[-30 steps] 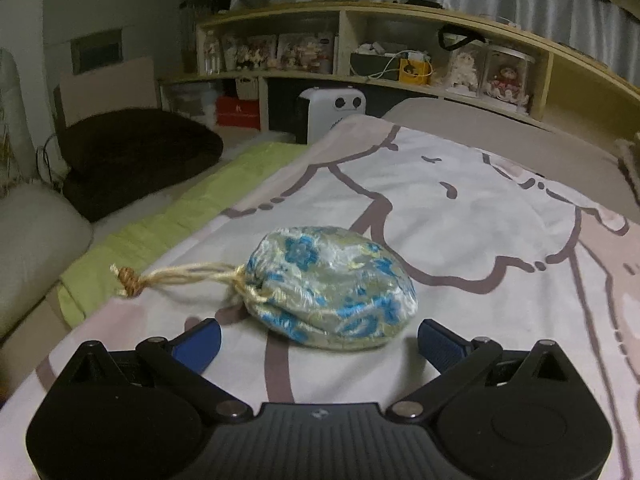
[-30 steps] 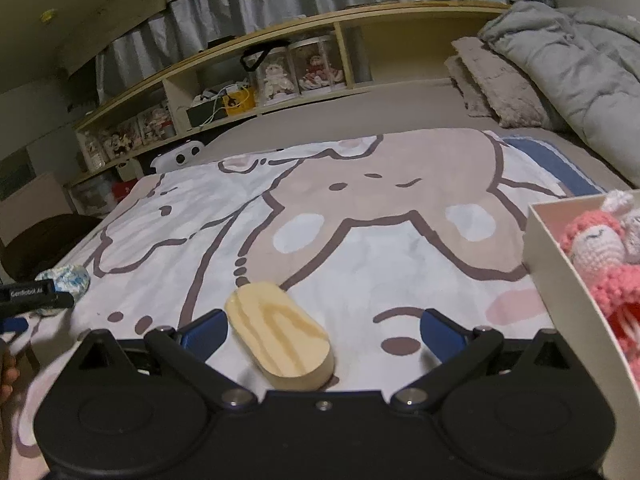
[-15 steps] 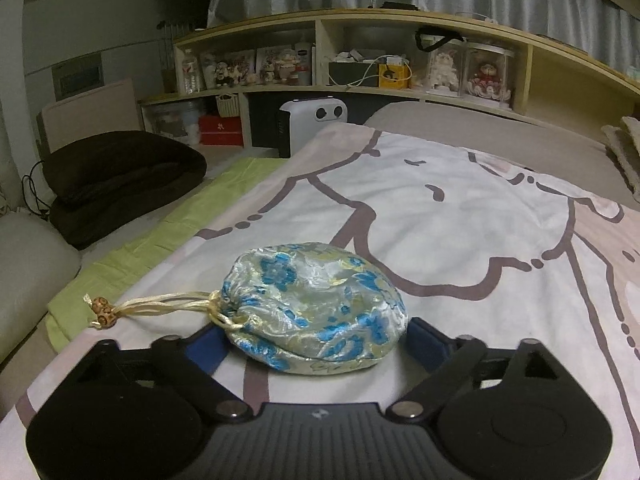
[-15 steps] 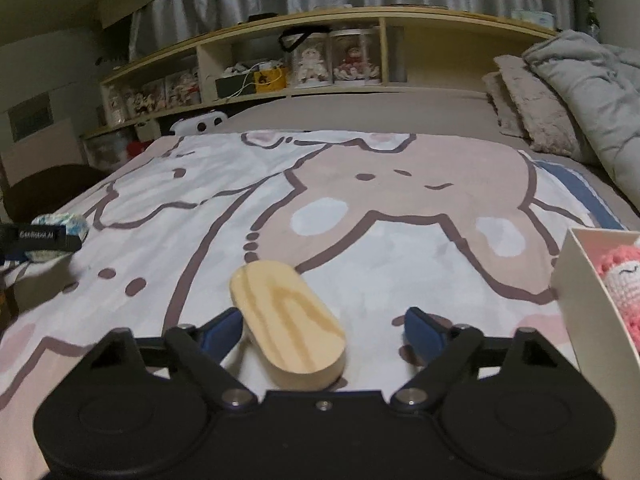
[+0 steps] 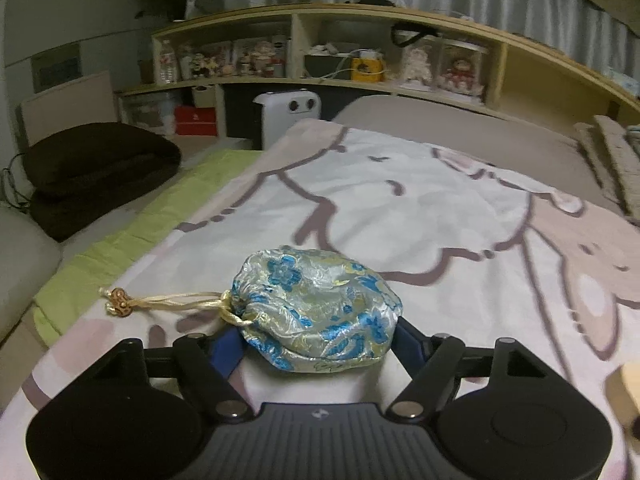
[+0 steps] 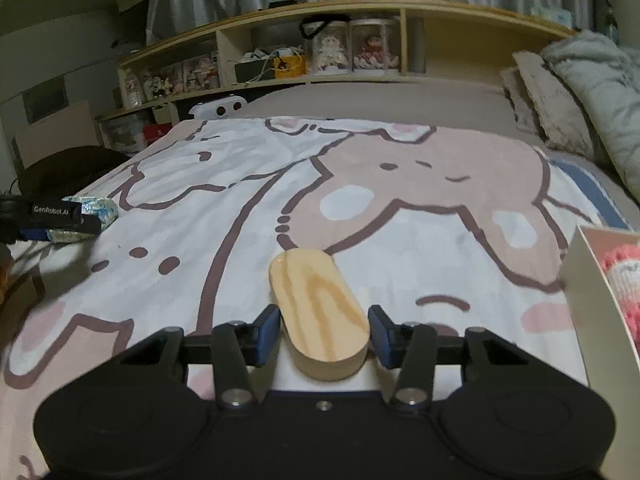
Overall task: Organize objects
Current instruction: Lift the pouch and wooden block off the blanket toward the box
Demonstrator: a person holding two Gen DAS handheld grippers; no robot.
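while fingers (image 6: 267, 333) close, block (image 6: 318, 312) between.

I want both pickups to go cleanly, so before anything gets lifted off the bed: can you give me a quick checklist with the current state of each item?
1. Pouch sits between the left gripper fingers: ok, jaws closing, pads look to be on its sides.
2. Pouch cord clear of the fingers: ok, it trails off to the left.
3. Wooden block between the right gripper fingers: ok, jaws closing.
4. Right pads firmly on the block: not ok, small gaps show on both sides.
5. Box within view for drop-off: ok, at the right edge, a pink knitted toy inside.
6. Room left in the box: cannot tell.
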